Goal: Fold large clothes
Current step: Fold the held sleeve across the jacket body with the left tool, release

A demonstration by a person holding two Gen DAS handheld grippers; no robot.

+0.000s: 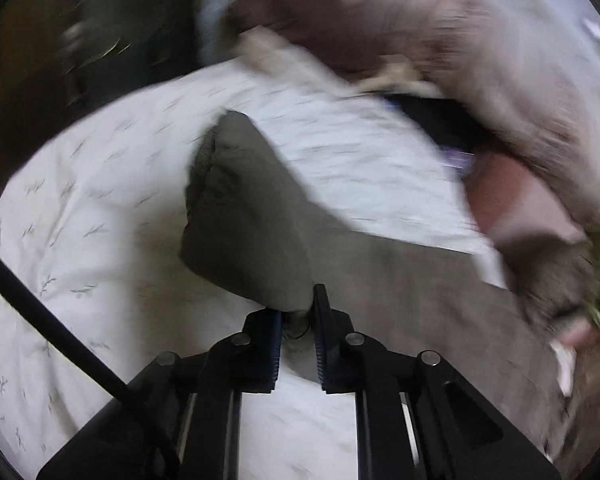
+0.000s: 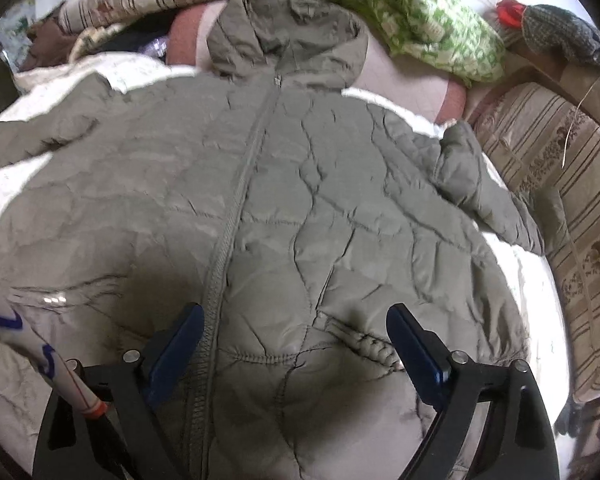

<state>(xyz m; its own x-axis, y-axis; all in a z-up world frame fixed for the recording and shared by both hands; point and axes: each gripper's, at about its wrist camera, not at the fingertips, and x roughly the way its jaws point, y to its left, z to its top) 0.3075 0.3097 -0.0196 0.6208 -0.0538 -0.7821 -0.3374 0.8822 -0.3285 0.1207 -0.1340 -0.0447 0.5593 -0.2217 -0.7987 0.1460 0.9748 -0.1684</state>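
Left wrist: left tool [image 1: 298, 320] pinches jacket [image 1: 244, 216] sleeve.

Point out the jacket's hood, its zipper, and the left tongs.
hood [image 2: 296, 36]: right wrist view, on its crumpled top.
zipper [image 2: 240, 184]: right wrist view, mid-length.
left tongs [image 1: 298, 320]: left wrist view, between the tips.

No text, label, brand or number can be read in either view. The nearest thing to writing is a set of blue marks on a white sleeve-like object [image 2: 28, 344] just left of the right gripper [image 2: 296, 332], too blurred and cut off to make out. The left wrist view is smeared by motion throughout.
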